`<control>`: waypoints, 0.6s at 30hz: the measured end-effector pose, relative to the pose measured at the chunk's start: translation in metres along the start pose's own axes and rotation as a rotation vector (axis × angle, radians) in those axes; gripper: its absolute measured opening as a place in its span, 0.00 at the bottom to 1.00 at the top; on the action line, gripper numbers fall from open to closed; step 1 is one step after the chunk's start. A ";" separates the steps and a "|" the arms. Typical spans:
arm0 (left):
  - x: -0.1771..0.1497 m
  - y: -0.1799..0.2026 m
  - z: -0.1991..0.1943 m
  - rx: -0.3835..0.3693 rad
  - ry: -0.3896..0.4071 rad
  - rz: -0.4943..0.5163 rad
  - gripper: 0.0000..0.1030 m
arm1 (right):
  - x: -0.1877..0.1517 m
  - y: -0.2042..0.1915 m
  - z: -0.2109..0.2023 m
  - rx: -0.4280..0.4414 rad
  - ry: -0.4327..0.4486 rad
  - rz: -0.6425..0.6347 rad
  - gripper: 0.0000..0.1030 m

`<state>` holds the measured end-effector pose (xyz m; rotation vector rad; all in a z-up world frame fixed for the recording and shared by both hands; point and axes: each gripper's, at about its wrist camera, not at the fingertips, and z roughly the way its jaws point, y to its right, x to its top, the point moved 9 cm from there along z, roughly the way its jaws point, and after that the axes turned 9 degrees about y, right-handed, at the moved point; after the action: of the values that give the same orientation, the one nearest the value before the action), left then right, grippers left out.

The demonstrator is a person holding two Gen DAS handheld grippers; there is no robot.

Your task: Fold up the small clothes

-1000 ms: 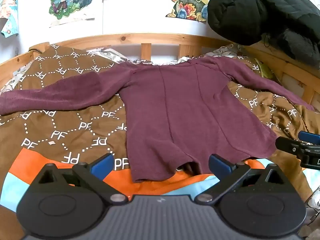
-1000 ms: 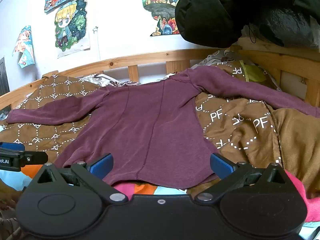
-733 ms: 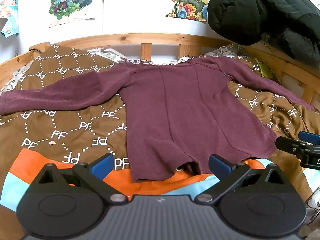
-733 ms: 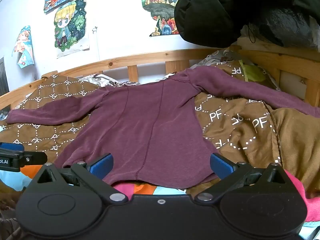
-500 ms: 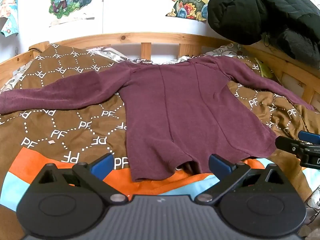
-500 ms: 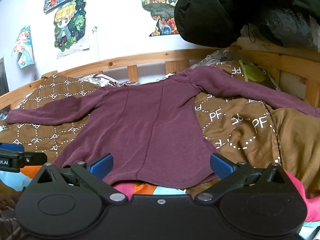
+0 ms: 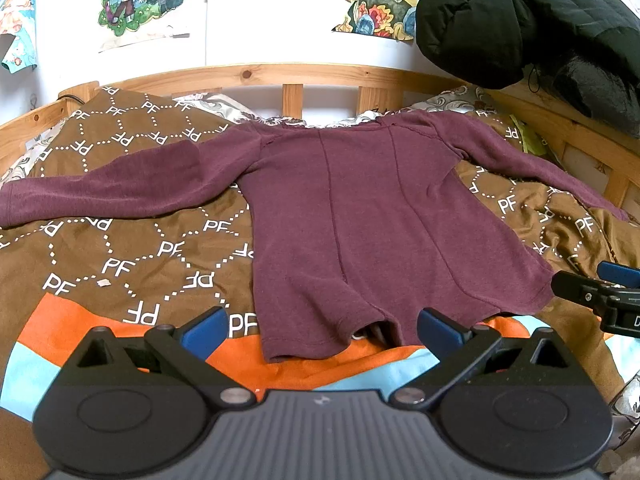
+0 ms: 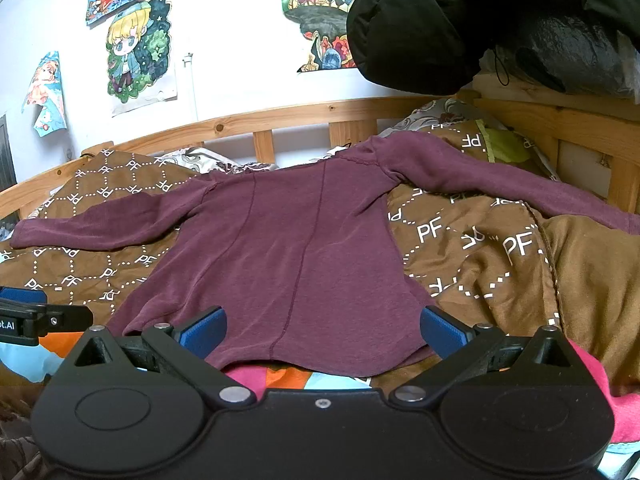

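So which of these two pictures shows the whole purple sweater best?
The left wrist view: the sweater lies spread with both sleeves almost fully in frame and the bottom hem clear. In the right wrist view, the sweater has its right sleeve running off the edge and the gripper covers part of the hem.

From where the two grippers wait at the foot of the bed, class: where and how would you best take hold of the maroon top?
Probably the hem of the maroon top, coming in low from the near side. It lies flat, back up, sleeves spread; the hem is the nearest free edge and lifts slightly at one ripple. The open left gripper and open right gripper could each pinch a hem corner.
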<state>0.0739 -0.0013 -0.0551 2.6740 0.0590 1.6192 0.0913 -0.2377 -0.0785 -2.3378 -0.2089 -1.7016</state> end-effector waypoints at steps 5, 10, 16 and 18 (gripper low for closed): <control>-0.004 -0.001 0.000 0.001 0.003 0.002 0.99 | 0.000 0.000 0.000 0.000 0.000 0.000 1.00; -0.004 -0.001 0.000 0.001 0.002 0.002 0.99 | 0.000 -0.001 0.000 -0.001 -0.001 0.000 1.00; -0.003 -0.001 0.000 0.001 0.001 0.002 0.99 | 0.001 -0.001 0.000 -0.002 -0.002 0.000 1.00; -0.003 -0.001 0.000 0.001 0.001 0.002 0.99 | 0.001 -0.001 0.000 -0.002 -0.002 0.000 1.00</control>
<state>0.0725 -0.0006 -0.0581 2.6746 0.0574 1.6211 0.0910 -0.2370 -0.0777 -2.3409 -0.2080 -1.7005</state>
